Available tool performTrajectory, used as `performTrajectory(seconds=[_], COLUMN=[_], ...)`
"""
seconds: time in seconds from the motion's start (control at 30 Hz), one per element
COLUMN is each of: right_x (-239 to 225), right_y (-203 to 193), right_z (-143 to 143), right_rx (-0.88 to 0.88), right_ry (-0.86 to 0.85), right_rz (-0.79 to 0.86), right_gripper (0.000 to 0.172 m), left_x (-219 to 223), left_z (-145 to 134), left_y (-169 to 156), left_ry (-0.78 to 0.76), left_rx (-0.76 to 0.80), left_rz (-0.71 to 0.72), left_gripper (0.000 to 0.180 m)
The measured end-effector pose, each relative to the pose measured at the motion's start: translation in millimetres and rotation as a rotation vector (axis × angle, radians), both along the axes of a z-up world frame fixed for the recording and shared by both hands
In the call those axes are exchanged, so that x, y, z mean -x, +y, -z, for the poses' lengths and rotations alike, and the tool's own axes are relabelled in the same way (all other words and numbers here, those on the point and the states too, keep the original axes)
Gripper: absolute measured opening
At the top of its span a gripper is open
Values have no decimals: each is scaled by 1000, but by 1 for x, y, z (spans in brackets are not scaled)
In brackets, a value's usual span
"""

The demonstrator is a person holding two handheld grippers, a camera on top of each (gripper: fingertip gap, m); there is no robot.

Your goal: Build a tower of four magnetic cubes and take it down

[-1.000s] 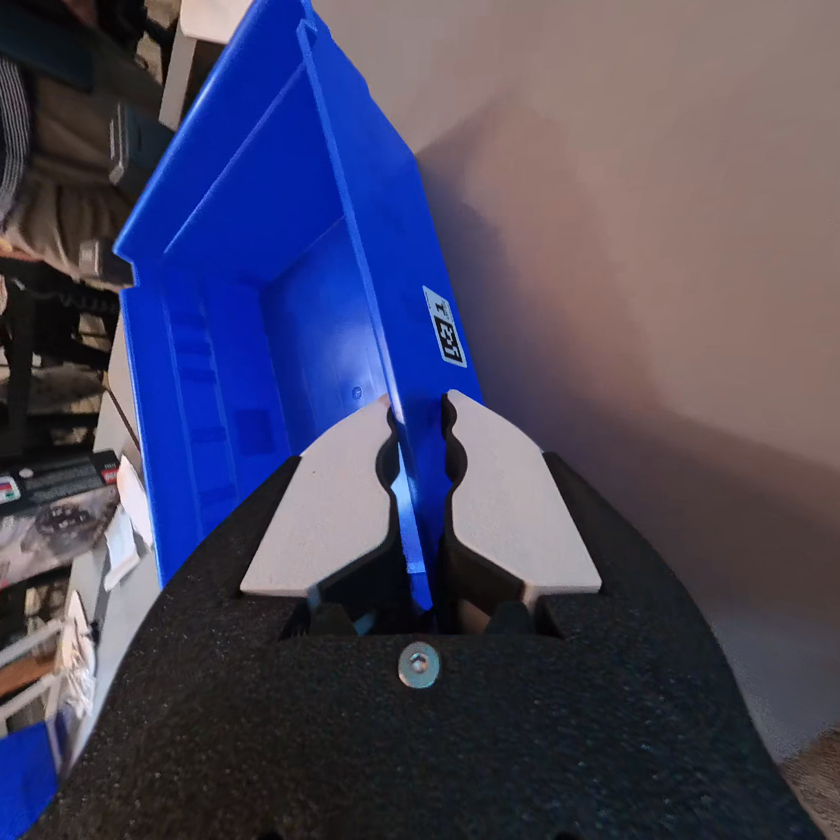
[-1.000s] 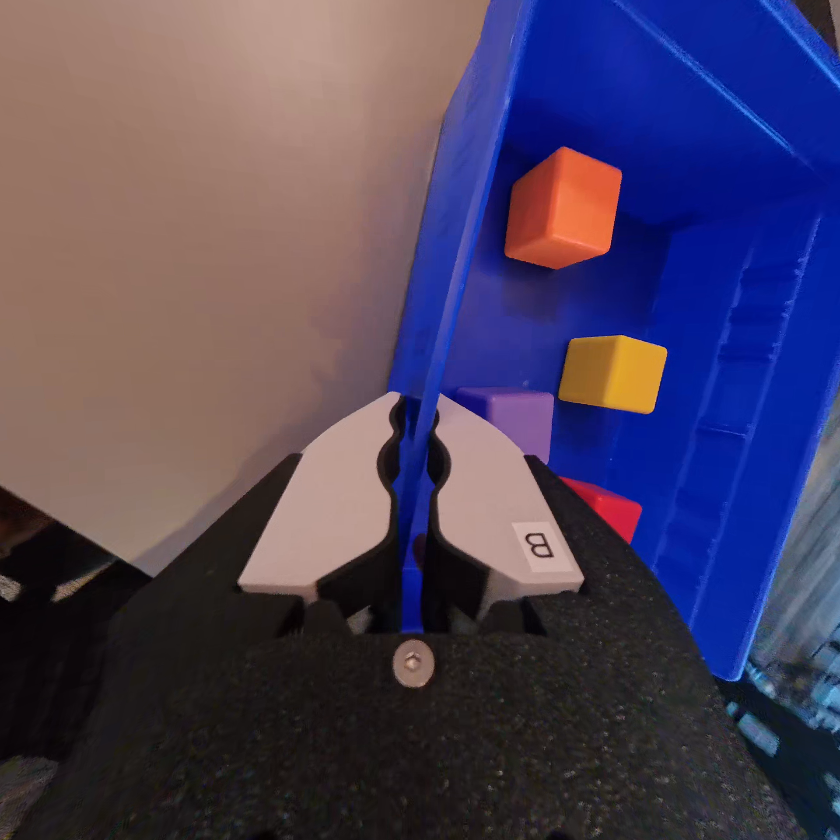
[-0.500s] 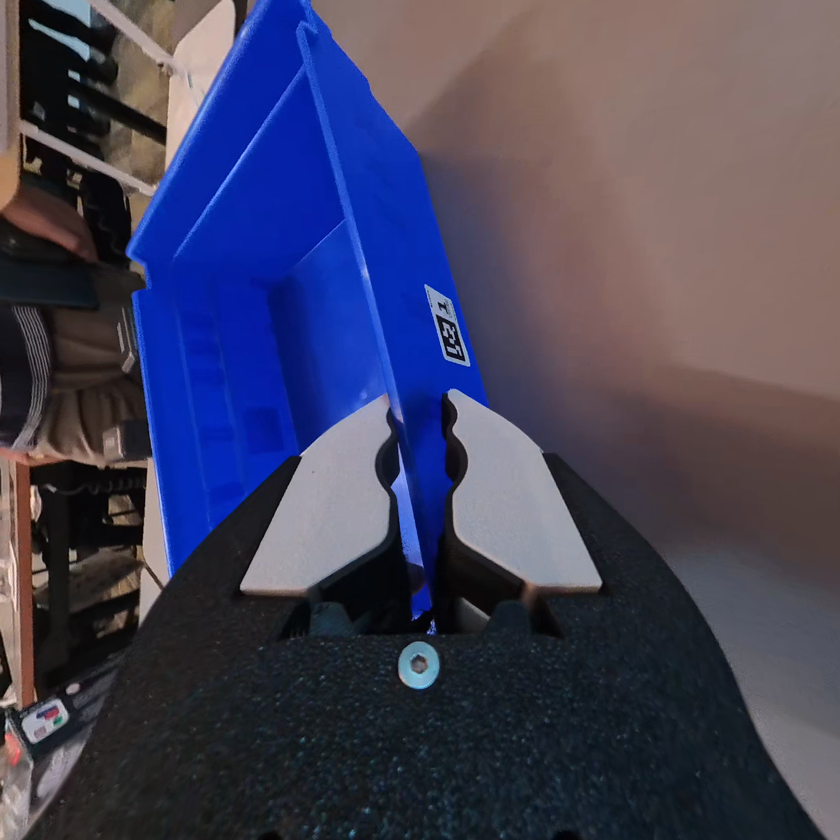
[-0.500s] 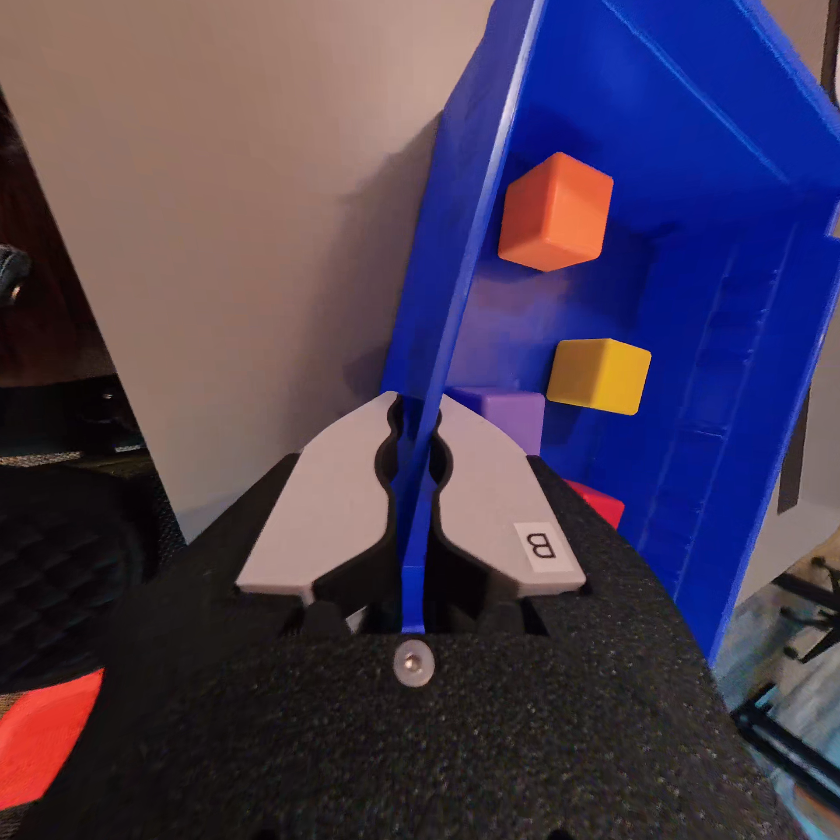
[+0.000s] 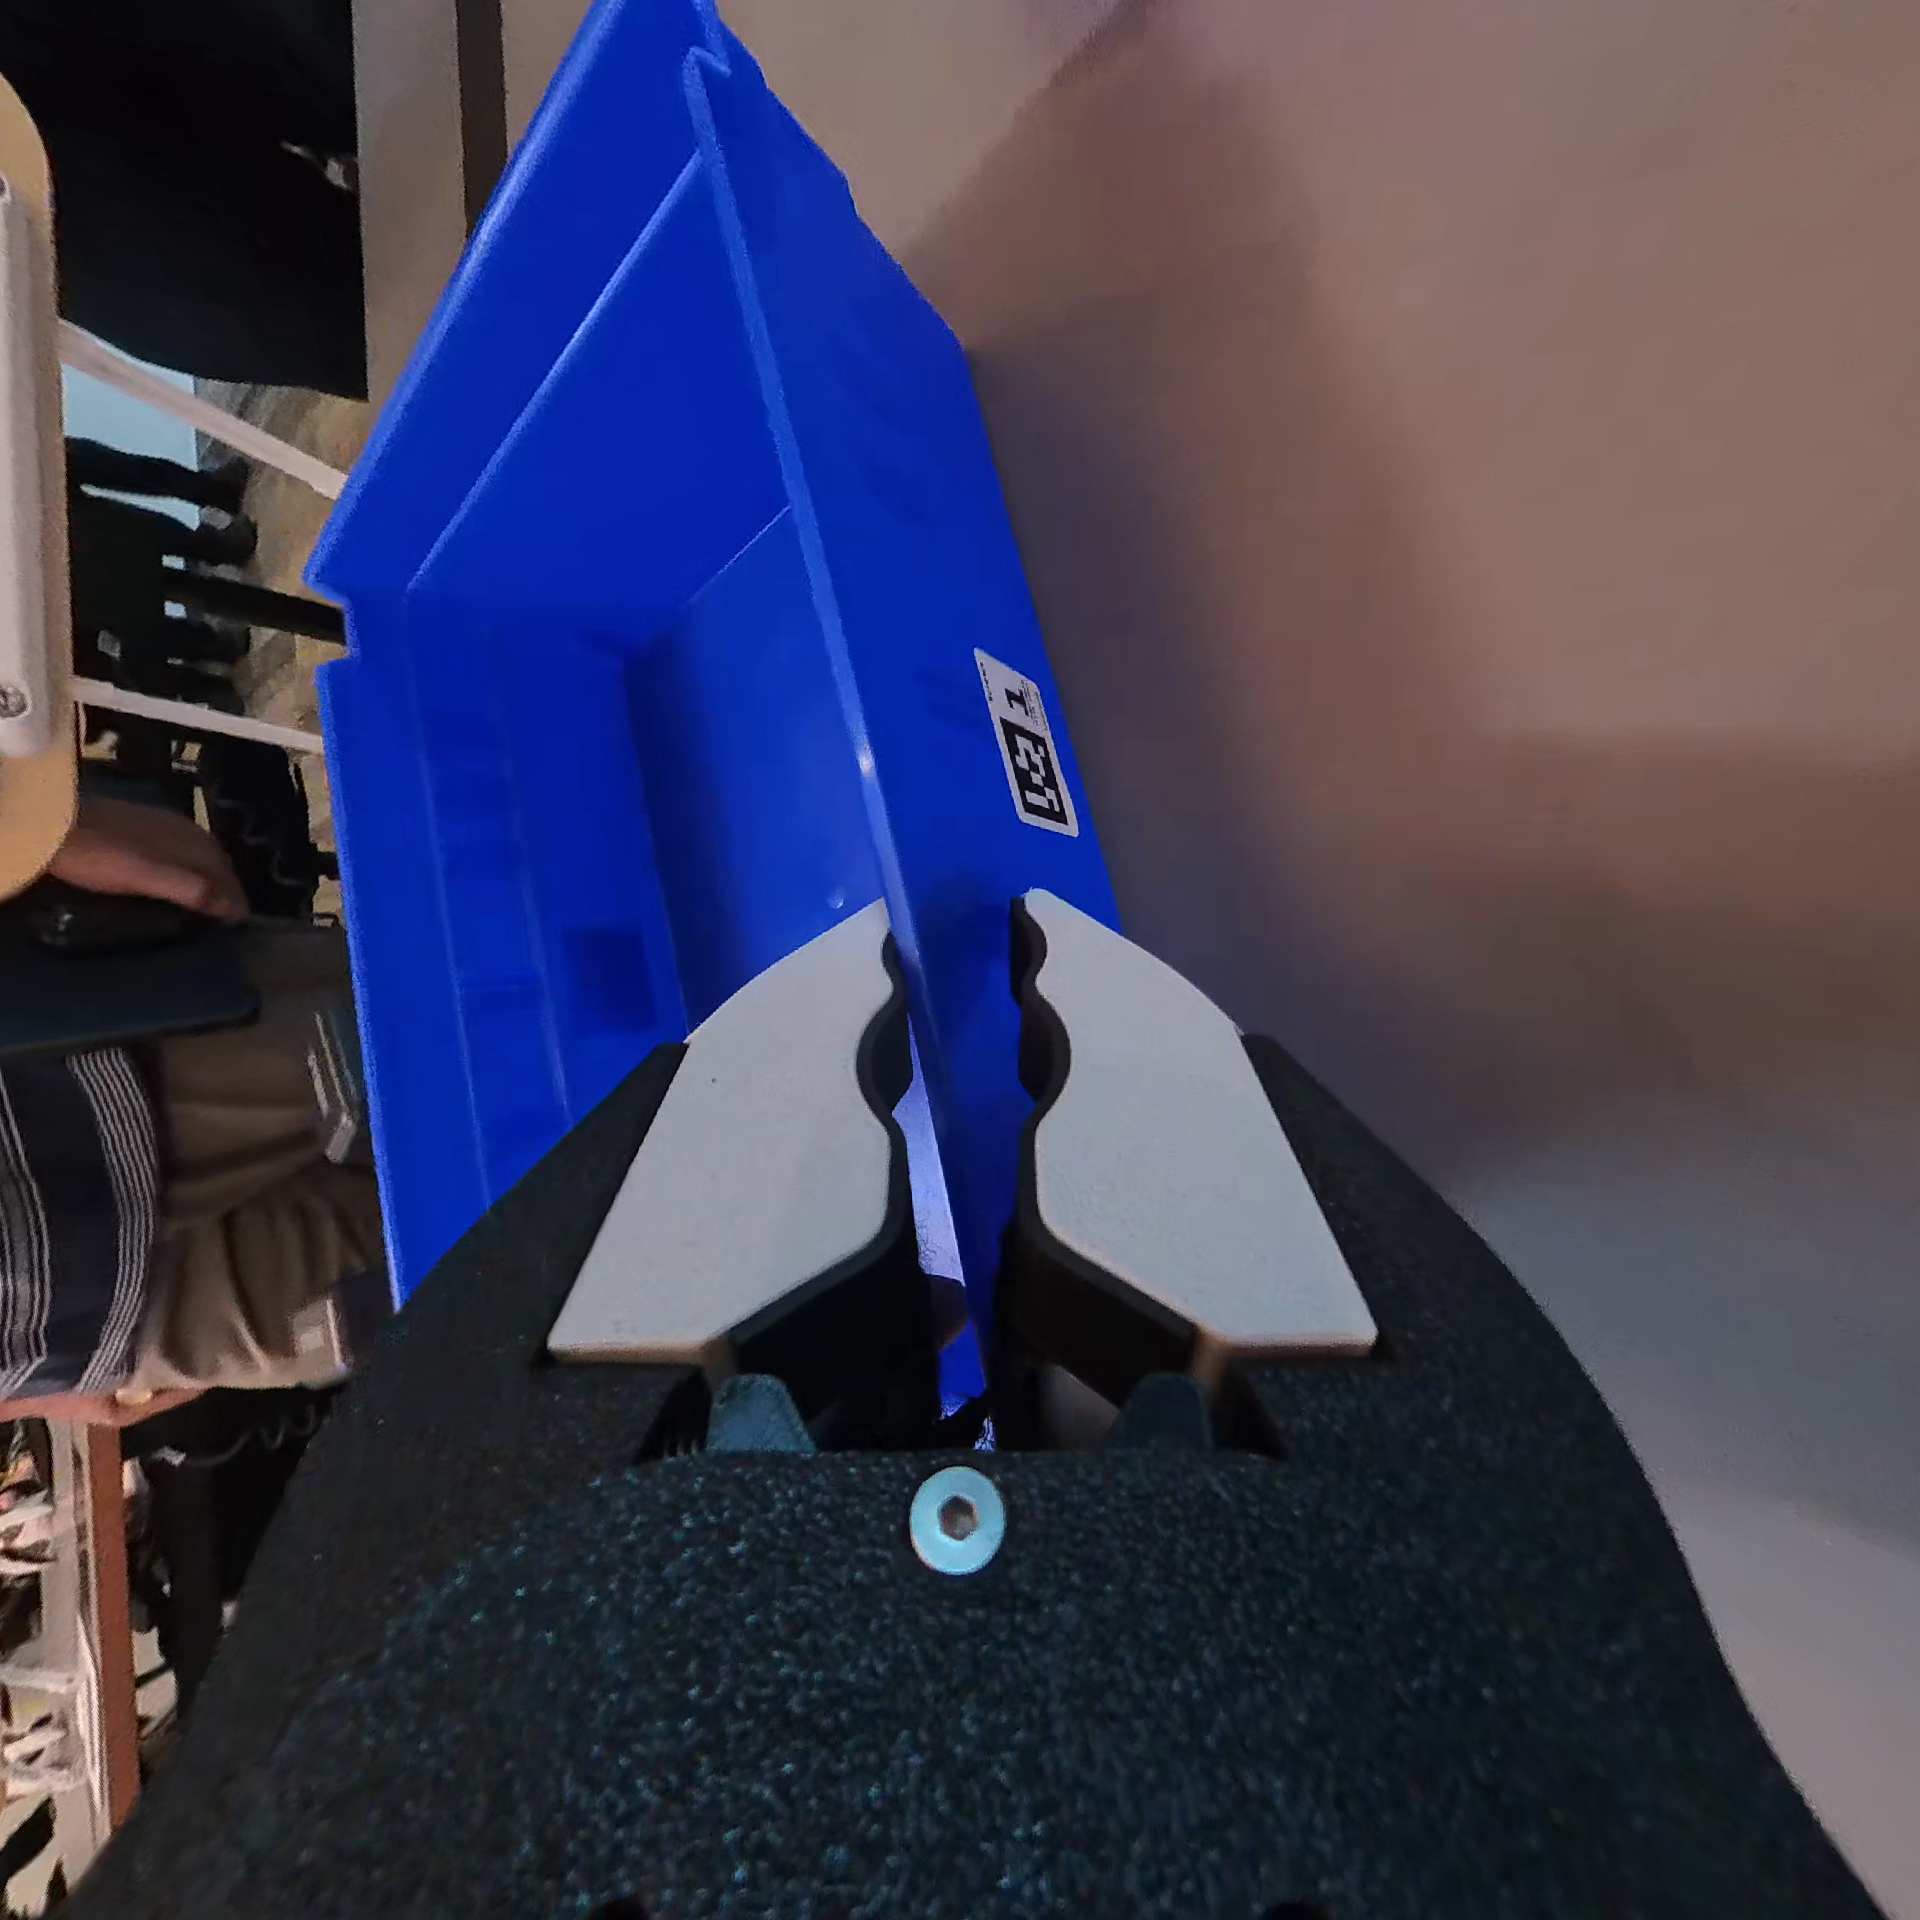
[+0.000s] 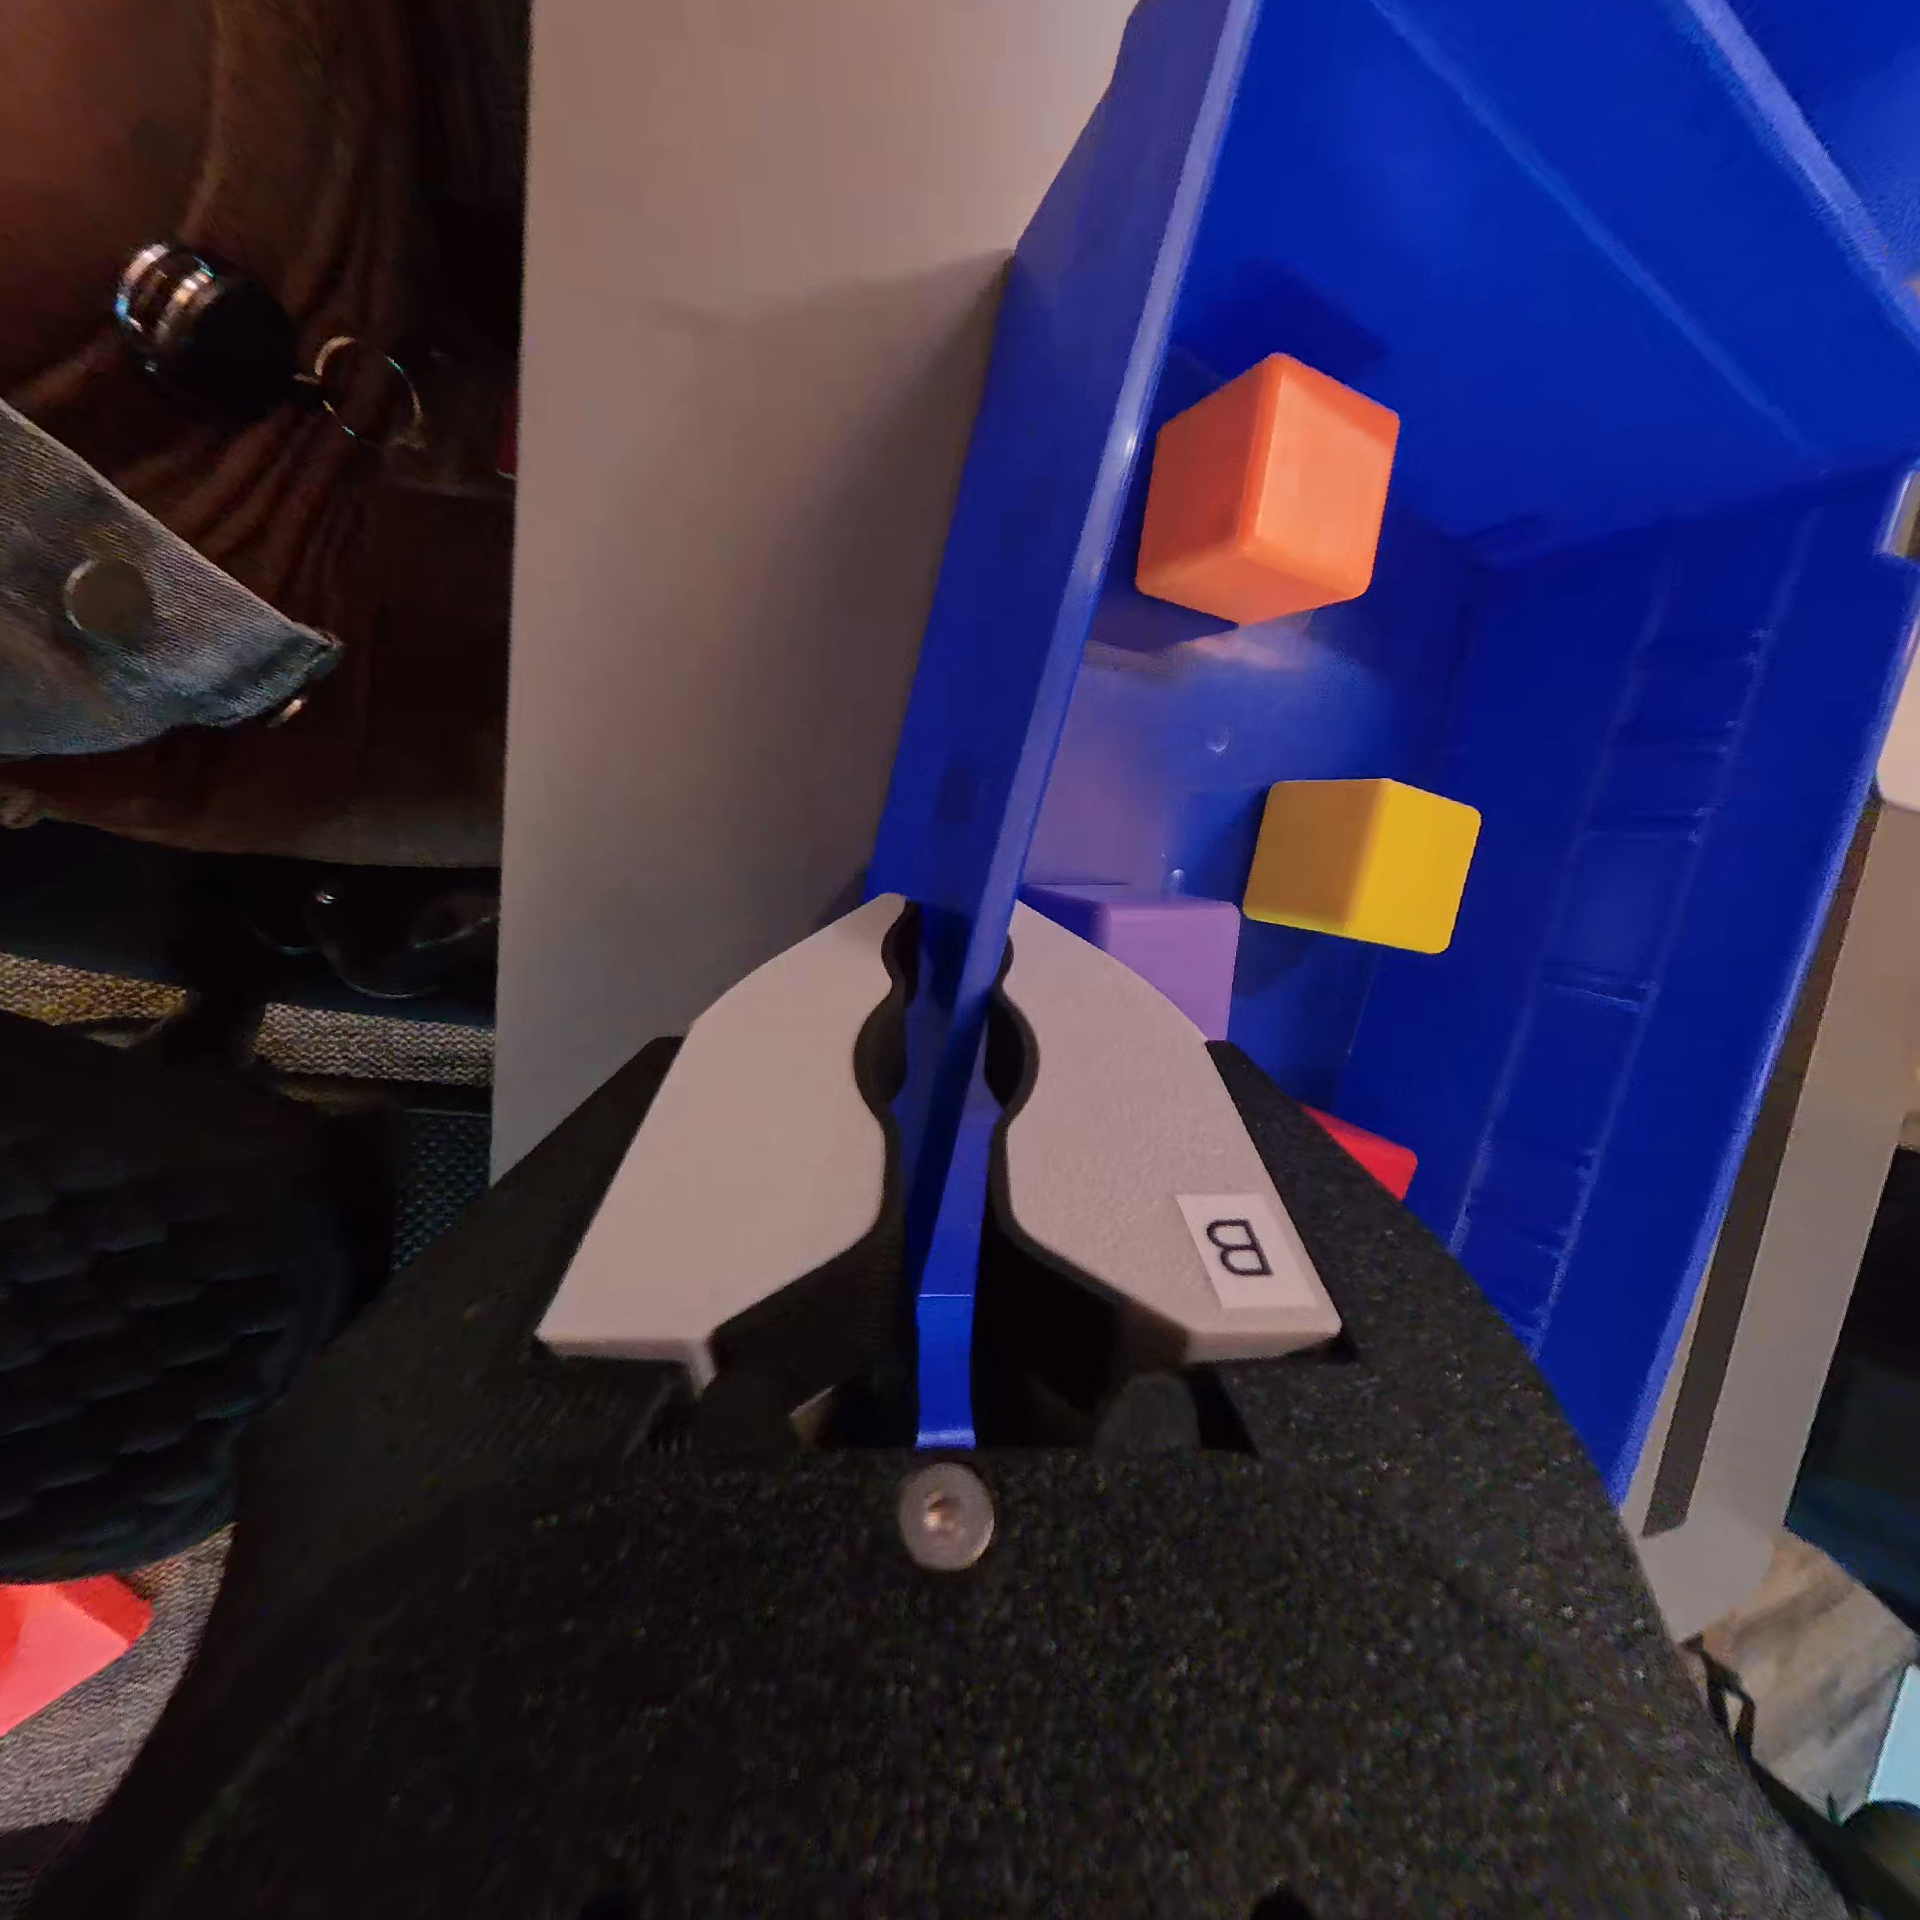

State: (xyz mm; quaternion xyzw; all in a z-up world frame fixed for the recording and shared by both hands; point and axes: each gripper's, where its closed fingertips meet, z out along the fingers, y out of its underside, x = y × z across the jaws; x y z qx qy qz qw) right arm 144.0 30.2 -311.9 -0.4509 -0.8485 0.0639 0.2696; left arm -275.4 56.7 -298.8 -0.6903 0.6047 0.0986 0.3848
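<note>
A blue plastic bin (image 5: 582,727) is held between both grippers. My left gripper (image 5: 956,914) is shut on one side wall of the bin, with a pad on each face of the wall. My right gripper (image 6: 956,920) is shut on the opposite side wall (image 6: 1049,623). The right wrist view shows four cubes inside the bin: orange (image 6: 1268,488), yellow (image 6: 1361,862), purple (image 6: 1174,956) beside my right finger, and red (image 6: 1361,1153), partly hidden behind that finger. The left wrist view shows no cubes in its part of the bin.
A pale tabletop (image 5: 1455,520) lies behind the bin; its edge shows in the right wrist view (image 6: 509,727). A person's sleeve (image 5: 83,1195) and clutter are at the left. Denim cloth (image 6: 125,623) and a red object (image 6: 52,1652) lie beyond the table edge.
Both grippers have kept their hold on the bin walls and moved together with the bin. The background has shifted and the table edge has come into view. The cubes have hardly moved.
</note>
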Motion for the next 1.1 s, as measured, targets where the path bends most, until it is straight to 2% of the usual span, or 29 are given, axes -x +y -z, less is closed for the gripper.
performTrajectory(seconds=[0.03,0.33,0.53,0.6,0.63,0.73,0.83,0.9,0.93,0.97,1.03,1.1], right_x=[3,21,28,30,33,40,46,55,61,67,85,104], right_y=[-4,-27,-33,-34,-36,-44,-39,-24,-16,-8,14,36], right_z=[0,0,0,-2,-6,-29,-62,-86,-97,-107,-123,-128], right_rx=[1,10,31,55,75,196,274,269,271,282,291,295], right_ry=[-1,-16,-14,2,33,147,257,334,359,376,391,361], right_rz=[-15,-83,-92,-74,-70,-67,-62,-57,-60,-62,-46,-36], right_gripper=[10,10,10,10,18,42,65,68,69,68,63,60], left_x=[-2,-22,-30,-30,-31,-38,-50,-69,-86,-105,-146,-192], left_z=[0,1,1,1,-1,-16,-52,-83,-95,-104,-114,-114], left_y=[4,44,58,59,57,48,31,12,-3,-19,-49,-82], left_ry=[1,-1,-3,0,-14,-119,-279,-419,-490,-543,-610,-626], left_rx=[1,4,8,-6,-2,-19,-94,-148,-134,-93,-6,111], left_rz=[8,100,130,101,89,30,-28,-46,-38,-27,-34,3], left_gripper=[15,15,17,43,52,80,97,96,89,78,71,64])
